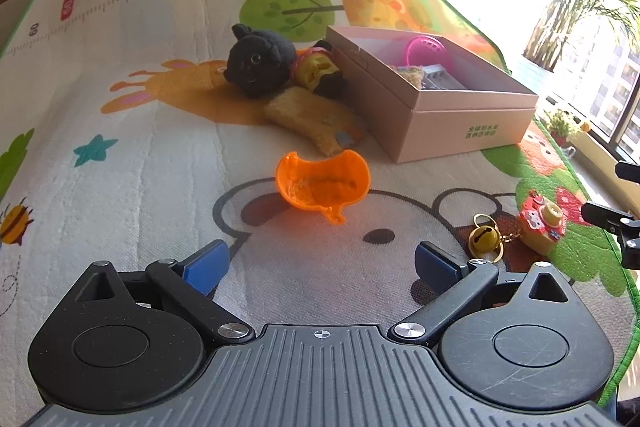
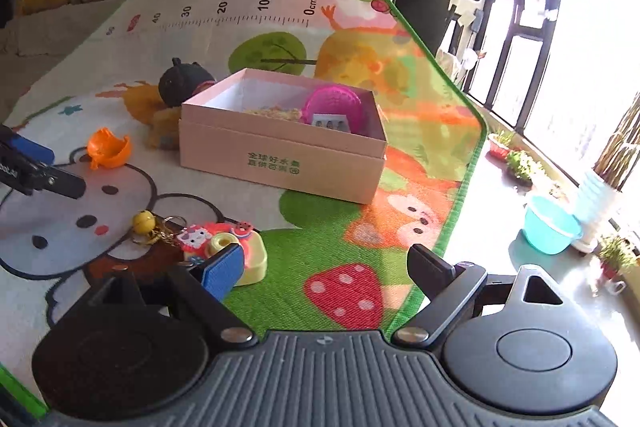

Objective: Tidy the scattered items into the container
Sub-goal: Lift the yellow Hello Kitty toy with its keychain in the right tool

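black plush cat (image 2: 178, 87) half hidden behind box (image 2: 280, 163)

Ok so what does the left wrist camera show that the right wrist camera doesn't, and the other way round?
Only the left wrist view shows the black plush cat's face and the whole tan plush piece beside the box, plus the open left gripper with nothing between its fingers.

Only the right wrist view shows the teal basin on the floor and the open, empty right gripper.

Both show the pink cardboard box holding a pink basket, the orange plastic shell, the yellow bell keychain and the toy camera.
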